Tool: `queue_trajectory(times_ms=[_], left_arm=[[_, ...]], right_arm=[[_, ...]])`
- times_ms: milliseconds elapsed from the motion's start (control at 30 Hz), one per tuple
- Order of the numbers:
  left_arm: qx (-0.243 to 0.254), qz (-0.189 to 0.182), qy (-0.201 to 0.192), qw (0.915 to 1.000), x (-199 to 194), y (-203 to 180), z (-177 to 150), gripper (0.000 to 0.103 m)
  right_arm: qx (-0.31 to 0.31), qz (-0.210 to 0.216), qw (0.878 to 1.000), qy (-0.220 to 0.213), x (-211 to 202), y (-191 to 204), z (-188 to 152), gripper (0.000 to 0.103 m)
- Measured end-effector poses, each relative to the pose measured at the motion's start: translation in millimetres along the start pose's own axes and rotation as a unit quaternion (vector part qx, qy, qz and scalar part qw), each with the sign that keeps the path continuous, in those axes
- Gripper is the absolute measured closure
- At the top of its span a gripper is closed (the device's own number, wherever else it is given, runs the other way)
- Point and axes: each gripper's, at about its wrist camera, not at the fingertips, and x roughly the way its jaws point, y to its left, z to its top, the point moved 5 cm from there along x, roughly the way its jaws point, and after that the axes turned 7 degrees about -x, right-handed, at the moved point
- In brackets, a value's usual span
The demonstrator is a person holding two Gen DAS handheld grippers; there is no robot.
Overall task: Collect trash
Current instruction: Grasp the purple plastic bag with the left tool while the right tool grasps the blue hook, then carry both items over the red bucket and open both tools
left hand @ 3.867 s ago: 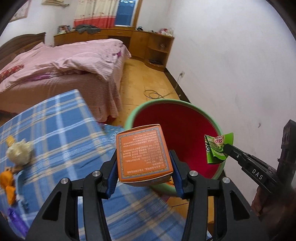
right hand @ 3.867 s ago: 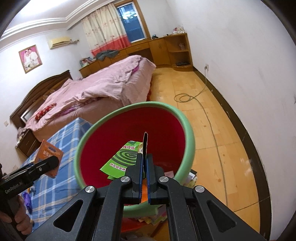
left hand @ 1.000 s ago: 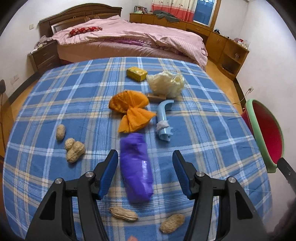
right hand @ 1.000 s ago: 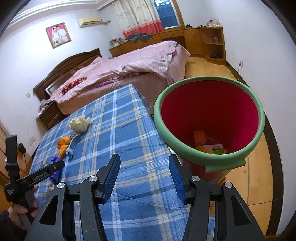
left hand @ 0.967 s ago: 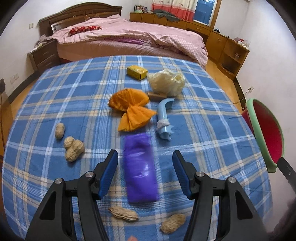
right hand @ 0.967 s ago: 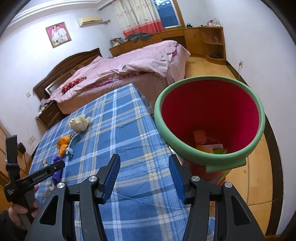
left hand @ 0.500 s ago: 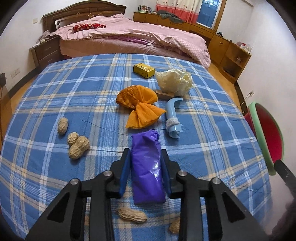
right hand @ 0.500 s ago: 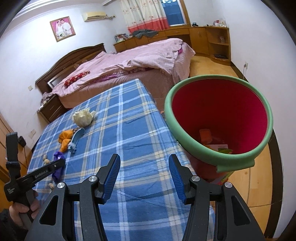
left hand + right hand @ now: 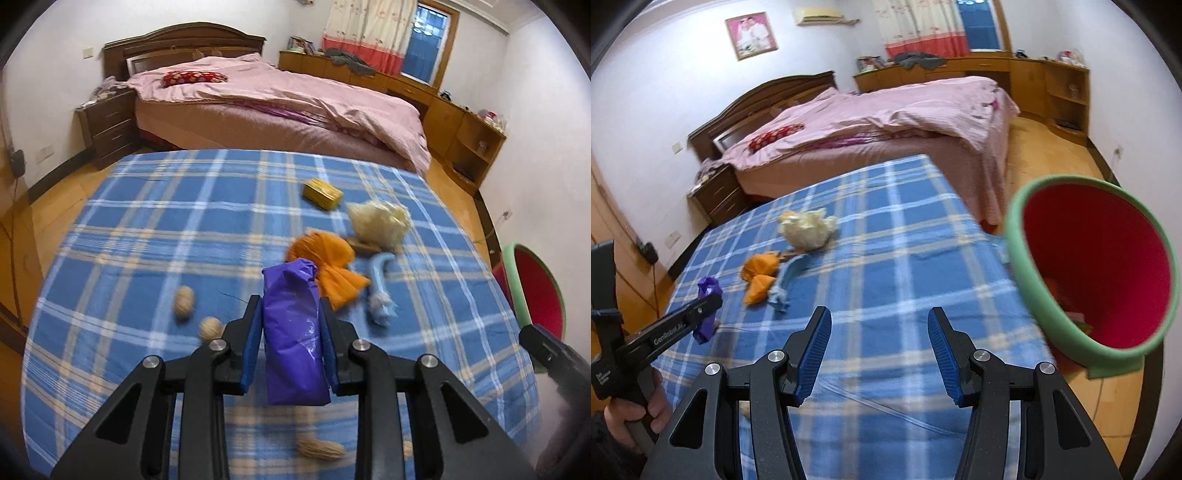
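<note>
Plainly, the purple plastic bag (image 9: 293,332) sat clamped between the blue pads of the left gripper (image 9: 290,332), whose fingers had just closed narrow onto it; it was held clear above the blue plaid counter (image 9: 147,229), its crumpled top sticking up past the fingertips. From the right wrist view the same bag (image 9: 706,310) hung from the left gripper (image 9: 709,308) at the near left edge of the counter (image 9: 905,258), with a hand (image 9: 631,413) gripping the handle below.

Just beyond the bag lay an orange wrapper (image 9: 328,264), and beside that a pale blue plastic piece (image 9: 380,291). Behind them sat a crumpled cream bag (image 9: 380,221) and a small yellow box (image 9: 321,194). Peanuts (image 9: 184,302) lay to the left of the gripper, and another one (image 9: 319,448) lay blurred near the bottom of the frame.

The right gripper (image 9: 879,354) hovered over the near part of the counter with its fingers standing apart and nothing between them. To its right stood the green-rimmed bin (image 9: 1030,280) with a red inside, beside the counter's edge, with some scraps low inside it.

A bed (image 9: 280,107) with pink covers stood behind the counter.
</note>
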Motion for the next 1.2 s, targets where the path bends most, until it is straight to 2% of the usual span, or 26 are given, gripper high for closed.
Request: queue_trajectory(times_ms=[533,767,867,933,1000,1200], left_arm=[[-0.041,-0.008,-0.005,0.9991,9,37,6,0.073],[-0.044,-0.017,0.000,0.9989,12,39,5,0.074],[-0.044,-0.017,0.000,0.9989,12,39,5,0.074],[-0.044,-0.018,-0.001,0.9989,12,39,5,0.073],[-0.044,-0.019,-0.003,0.9989,11,38,5,0.073],[-0.041,-0.024,-0.008,0.9988,2,33,4,0.073]], right_arm=[[-0.070,0.053,0.994,0.068,81,84,8,0.047],[-0.094,0.038,0.992,0.074,100,96,10,0.048],[-0.107,0.020,0.992,0.069,104,95,10,0.064],[-0.109,0.015,0.992,0.068,106,94,11,0.070],[-0.109,0.008,0.992,0.067,107,92,11,0.084],[-0.096,0.021,0.993,0.070,101,85,8,0.087]])
